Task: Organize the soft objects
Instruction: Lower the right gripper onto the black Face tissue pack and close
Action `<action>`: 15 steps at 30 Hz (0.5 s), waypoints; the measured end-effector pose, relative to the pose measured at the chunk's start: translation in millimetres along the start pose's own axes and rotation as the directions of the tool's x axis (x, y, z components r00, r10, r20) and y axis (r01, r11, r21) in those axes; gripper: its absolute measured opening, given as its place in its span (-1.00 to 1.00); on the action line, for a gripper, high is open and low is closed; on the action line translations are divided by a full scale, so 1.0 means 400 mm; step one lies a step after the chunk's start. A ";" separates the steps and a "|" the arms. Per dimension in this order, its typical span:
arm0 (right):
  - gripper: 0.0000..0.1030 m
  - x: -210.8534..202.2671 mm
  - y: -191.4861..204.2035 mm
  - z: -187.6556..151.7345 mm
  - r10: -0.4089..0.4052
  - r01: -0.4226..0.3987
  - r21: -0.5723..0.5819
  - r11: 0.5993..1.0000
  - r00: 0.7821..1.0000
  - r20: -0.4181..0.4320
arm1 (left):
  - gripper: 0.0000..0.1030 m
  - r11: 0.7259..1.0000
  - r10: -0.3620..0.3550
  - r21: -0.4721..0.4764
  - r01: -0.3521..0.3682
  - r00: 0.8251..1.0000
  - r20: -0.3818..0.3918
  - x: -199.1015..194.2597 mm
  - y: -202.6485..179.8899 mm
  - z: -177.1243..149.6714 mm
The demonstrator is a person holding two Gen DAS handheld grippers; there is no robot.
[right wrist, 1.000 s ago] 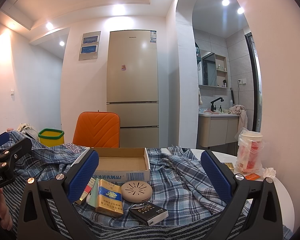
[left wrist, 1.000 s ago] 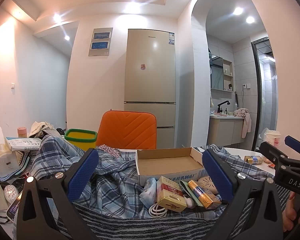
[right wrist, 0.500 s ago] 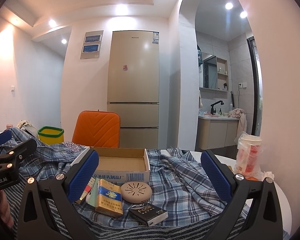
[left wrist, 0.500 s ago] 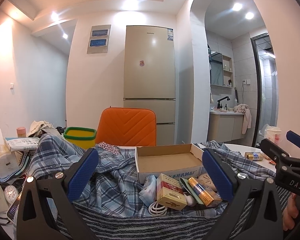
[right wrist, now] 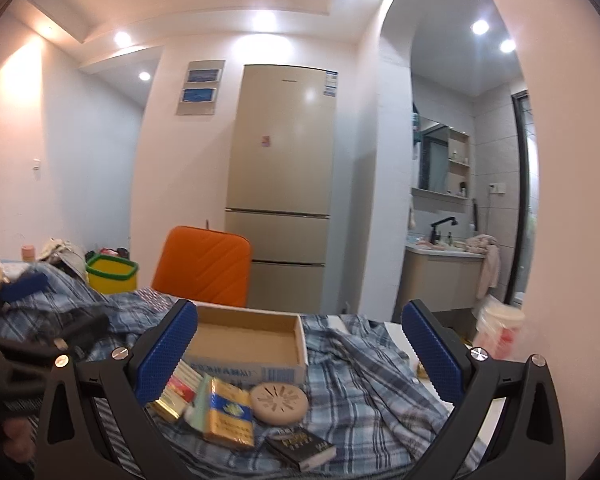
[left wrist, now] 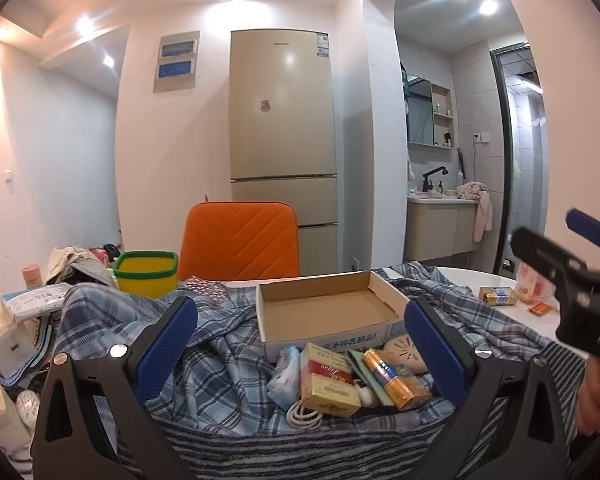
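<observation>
Both grippers gape above plaid shirt (left wrist: 220,364) (right wrist: 364,368).

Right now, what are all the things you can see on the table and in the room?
Plaid shirt: one, blue checked, spread over the table.
Cardboard box: one, brown, open and empty, on the shirt.
Small packets: several, red, yellow and blue, in front of the box.
Round disc: one, beige, beside the packets.
Black packet: one, nearest the camera.
Bin: one, yellow with a green rim, far left.
Chair: one, orange, behind the table.
Fridge: one, beige, at the wall.
Left gripper: blue pads, open.
Right gripper: blue pads, open.
</observation>
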State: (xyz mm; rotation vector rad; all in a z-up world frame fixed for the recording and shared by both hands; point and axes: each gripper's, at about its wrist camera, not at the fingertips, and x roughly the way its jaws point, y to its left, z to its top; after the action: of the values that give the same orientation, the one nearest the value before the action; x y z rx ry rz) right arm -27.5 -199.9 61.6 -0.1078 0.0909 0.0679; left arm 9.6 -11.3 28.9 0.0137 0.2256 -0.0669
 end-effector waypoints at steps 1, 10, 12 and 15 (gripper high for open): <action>1.00 0.010 -0.002 0.019 0.003 -0.003 -0.004 1.000 1.000 -0.003 | 1.00 1.000 -0.001 -0.005 0.001 1.000 0.001 0.004 0.001 0.011; 1.00 0.142 -0.041 0.072 -0.029 0.029 -0.011 1.000 0.999 -0.045 | 1.00 0.998 0.008 -0.063 -0.011 0.999 -0.044 0.119 0.022 0.061; 1.00 0.172 -0.048 0.038 -0.015 0.016 0.008 1.000 0.995 -0.094 | 1.00 0.998 0.016 -0.062 -0.020 0.997 -0.077 0.137 0.028 0.040; 1.00 0.213 -0.062 -0.041 0.023 -0.016 0.038 0.999 0.980 -0.197 | 1.00 0.998 -0.005 -0.069 -0.007 0.986 -0.164 0.161 0.033 -0.009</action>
State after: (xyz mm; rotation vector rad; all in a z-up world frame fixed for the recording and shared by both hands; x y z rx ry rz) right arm 57.4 -221.1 40.0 -0.0776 0.2913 0.0747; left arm 72.4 -2.2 10.9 -0.0505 0.3924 -0.0569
